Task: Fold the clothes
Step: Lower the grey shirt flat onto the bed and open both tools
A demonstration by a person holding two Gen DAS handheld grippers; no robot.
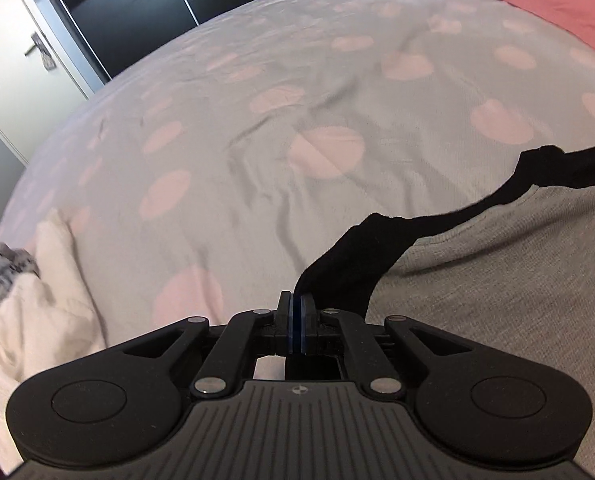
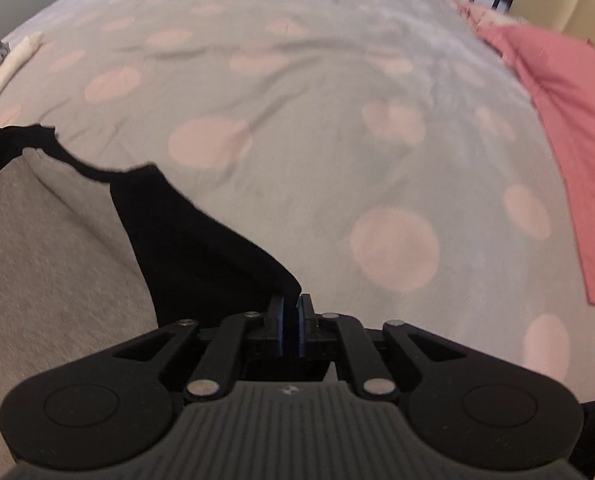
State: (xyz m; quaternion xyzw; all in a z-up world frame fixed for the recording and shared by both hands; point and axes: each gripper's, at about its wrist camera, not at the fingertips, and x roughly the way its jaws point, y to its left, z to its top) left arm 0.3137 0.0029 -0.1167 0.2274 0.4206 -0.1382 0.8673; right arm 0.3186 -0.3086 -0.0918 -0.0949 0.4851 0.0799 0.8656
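A black fabric edge [image 1: 345, 256] runs between my two grippers, and grey knit fabric [image 1: 497, 280] spreads below it on the bed. My left gripper [image 1: 296, 300] is shut on the left end of the black fabric, its blue pads pressed together. In the right wrist view the black fabric [image 2: 201, 248] comes down to my right gripper [image 2: 291, 304]. It sits in the narrow slit between those jaws, so that gripper is shut on it. The grey knit [image 2: 49, 260] fills the left of that view. Both grippers point steeply down at the bed.
The bed cover [image 1: 257, 140] is grey with pale pink dots and a few creases. A pink cloth [image 2: 569, 120] lies along its right side. White crumpled laundry [image 1: 37, 300] lies at the left edge. A white door [image 1: 9, 40] and a dark cabinet [image 1: 137, 8] stand behind.
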